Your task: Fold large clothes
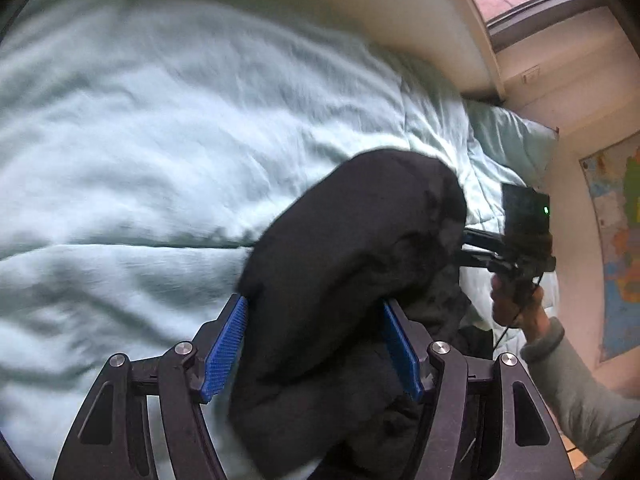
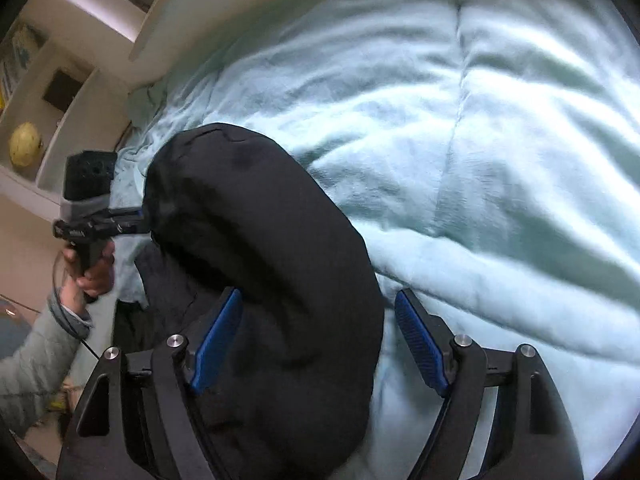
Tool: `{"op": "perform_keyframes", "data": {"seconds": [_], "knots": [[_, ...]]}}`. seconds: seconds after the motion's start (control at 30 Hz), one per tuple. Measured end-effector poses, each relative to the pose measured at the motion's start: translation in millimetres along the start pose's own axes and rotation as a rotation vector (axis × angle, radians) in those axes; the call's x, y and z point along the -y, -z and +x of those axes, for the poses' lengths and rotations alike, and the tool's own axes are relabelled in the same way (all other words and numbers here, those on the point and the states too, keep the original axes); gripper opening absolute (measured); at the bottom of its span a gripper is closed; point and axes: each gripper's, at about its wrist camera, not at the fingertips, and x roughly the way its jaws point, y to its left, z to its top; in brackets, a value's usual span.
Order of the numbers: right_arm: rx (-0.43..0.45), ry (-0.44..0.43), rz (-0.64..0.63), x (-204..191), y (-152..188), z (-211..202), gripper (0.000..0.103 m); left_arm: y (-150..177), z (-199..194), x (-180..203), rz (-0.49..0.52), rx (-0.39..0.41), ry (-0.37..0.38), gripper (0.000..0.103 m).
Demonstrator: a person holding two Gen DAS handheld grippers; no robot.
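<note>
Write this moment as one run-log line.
scene: black garment bunched on pale green duvet | left gripper: open around garment | right gripper: open, garment between pads

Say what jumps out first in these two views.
A bulky black garment fills the middle of both views, bunched between each gripper's blue pads. Under it spreads a pale green quilt across the bed. In the right view there is a gap between the right gripper and the cloth.
</note>
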Motion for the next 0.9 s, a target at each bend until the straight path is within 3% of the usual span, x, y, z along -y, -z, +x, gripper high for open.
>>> {"op": "perform_keyframes", "data": {"seconds": [0.03,0.1,0.13,0.17,0.23,0.3,0.43,0.53,0.73,0.83,0.9], "knots": [[-0.014,-0.036,0.002,2,-2,6,0.081,-2,9,1,-0.009,-0.005,-0.002,0.068],[-0.034,-0.005,-0.045,-8,-2,18,0.076,-1,17,1,-0.018,-0.001,-0.007,0.068],[-0.041,0.027,-0.070,-10,-1,20,0.060,1,16,6,-0.007,0.015,-0.017,0.063],[-0.048,0.055,-0.101,-18,2,22,0.053,6,13,16,0.039,0.041,-0.045,0.045],[-0.028,0.056,-0.126,-28,6,14,0.028,12,6,34,0.113,0.073,-0.082,0.026],[0.011,0.068,-0.172,-45,16,-11,0.023,24,-16,56,0.166,0.114,-0.079,0.019],[0.091,0.106,-0.284,-99,48,-67,0.021,58,-67,106,0.263,0.186,-0.069,0.017],[0.141,0.174,-0.377,-150,89,-111,0.021,98,-104,154,0.355,0.231,-0.104,0.016],[0.230,0.364,-0.502,-235,199,-165,0.021,217,-149,235,0.477,0.281,-0.227,0.017],[0.230,0.482,-0.524,-264,276,-169,0.021,285,-144,247,0.448,0.263,-0.285,0.021],[0.197,0.553,-0.515,-269,315,-159,0.021,327,-123,231,0.349,0.194,-0.320,0.022]]}}
